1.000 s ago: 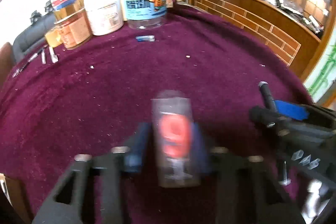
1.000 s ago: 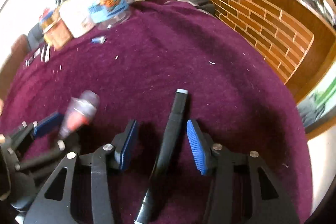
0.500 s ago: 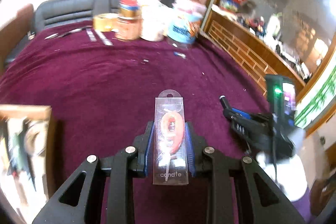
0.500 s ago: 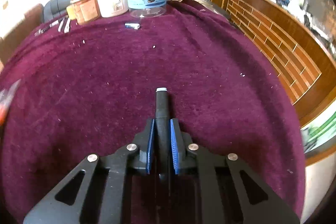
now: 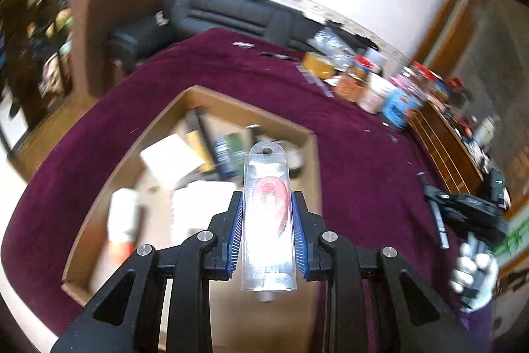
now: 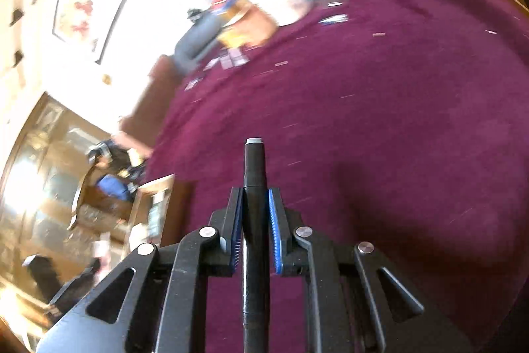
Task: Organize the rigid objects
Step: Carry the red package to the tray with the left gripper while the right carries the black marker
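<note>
Your left hand-held gripper (image 5: 267, 234) clamped the candle pack (image 5: 268, 220) above the box (image 5: 231, 103); the right hand-held gripper (image 6: 254, 232) clamped a pen (image 6: 254, 187). Releasing askew could have dropped either outside.

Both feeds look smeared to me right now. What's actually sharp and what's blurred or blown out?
Left wrist: tongs and candle pack sharp, glare low on the pack; box contents and jars smeared. Right wrist: tongs and pen sharp; background streaked, wall blown out.
</note>
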A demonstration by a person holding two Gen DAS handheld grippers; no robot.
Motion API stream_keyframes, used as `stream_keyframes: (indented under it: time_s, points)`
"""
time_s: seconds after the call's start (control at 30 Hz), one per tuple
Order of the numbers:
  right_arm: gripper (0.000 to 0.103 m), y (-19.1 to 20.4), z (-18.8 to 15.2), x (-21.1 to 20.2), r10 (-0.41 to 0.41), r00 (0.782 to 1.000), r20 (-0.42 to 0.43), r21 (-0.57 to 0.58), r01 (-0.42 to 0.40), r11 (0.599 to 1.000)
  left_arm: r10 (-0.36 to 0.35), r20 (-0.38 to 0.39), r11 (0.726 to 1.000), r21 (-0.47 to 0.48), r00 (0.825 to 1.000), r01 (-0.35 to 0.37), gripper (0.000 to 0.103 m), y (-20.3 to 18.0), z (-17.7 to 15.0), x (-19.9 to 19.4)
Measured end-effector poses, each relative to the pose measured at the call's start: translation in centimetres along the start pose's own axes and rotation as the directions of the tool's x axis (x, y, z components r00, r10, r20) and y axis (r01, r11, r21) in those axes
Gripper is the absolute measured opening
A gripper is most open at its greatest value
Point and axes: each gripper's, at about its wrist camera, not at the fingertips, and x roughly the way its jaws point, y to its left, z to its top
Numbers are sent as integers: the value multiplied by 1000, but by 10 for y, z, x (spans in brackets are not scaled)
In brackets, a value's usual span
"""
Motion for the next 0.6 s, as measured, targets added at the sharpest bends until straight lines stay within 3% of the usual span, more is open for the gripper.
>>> stream_keyframes:
  time_s: [0.17, 0.33, 0.5, 0.6]
  points:
    - [13, 71, -22, 25, 91, 990, -111, -71, -99, 992, 12, -37, 998, -63, 999, -15, 24, 28, -17, 13]
    - [13, 139, -61, 84, 132, 952, -277, -115, -170, 979, 2, -64, 995, -99, 998, -9, 24, 43, -31, 19]
    - [13, 184, -104, 143, 84, 915, -395, -167, -161, 973, 114, -82, 987, -105, 990, -123, 24, 67, -33, 21]
    - [13, 200, -124, 173, 39, 897, -440, -200, -140, 970, 110, -81, 986, -113, 991, -119, 25, 77, -37, 19]
